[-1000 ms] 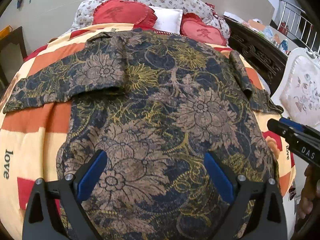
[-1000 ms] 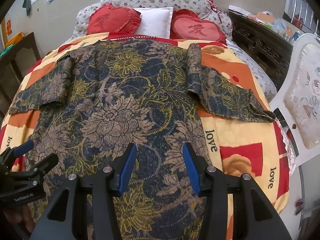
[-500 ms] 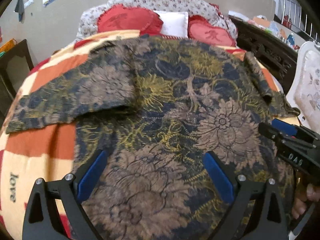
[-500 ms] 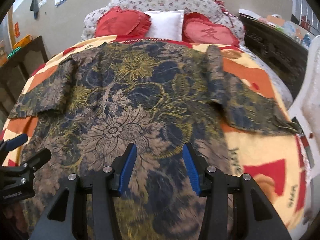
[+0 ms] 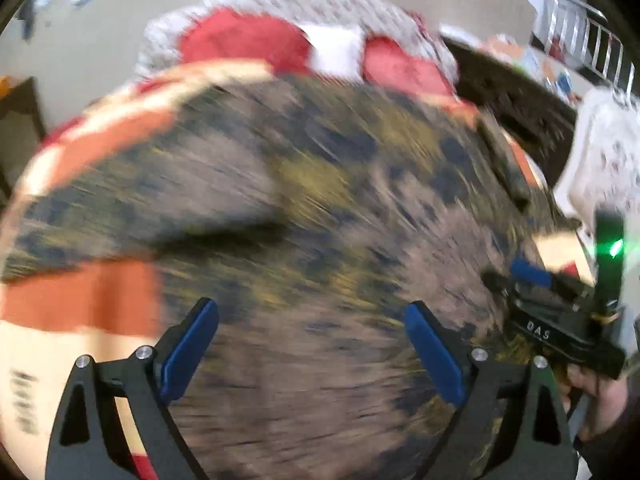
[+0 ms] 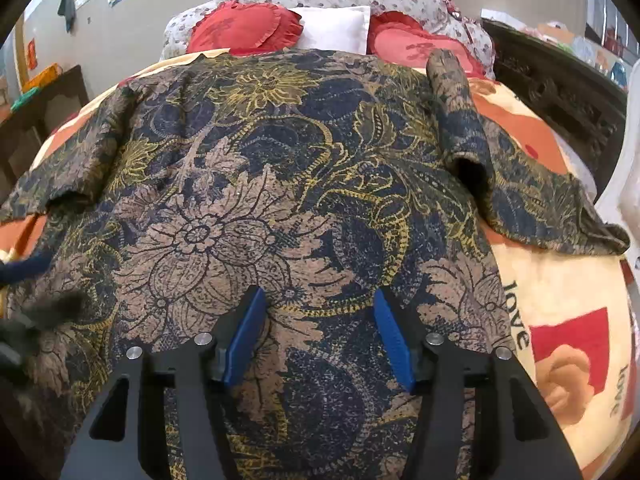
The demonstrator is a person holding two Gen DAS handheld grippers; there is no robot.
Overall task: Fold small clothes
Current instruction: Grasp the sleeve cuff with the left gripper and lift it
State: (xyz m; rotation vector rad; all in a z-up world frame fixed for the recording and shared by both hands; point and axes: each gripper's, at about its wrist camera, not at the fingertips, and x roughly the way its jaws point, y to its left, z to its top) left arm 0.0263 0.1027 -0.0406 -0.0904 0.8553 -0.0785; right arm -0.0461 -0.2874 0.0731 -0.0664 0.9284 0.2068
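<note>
Hovering over the floral shirt (image 6: 248, 184), left tongs (image 5: 312, 348) gape empty; right tongs (image 6: 320, 332) are opening, empty.

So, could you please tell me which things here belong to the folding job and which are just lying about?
Job: floral garment, left gripper, right gripper, its jaws opening, empty.
Lying about: red heart cushions, white pillow, patterned blanket.

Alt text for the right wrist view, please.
A dark floral-print garment lies spread flat on a bed's orange patchwork quilt. The right gripper hovers over its lower part, jaws opening, nothing gripped. Red heart cushions sit at the headboard.
</note>
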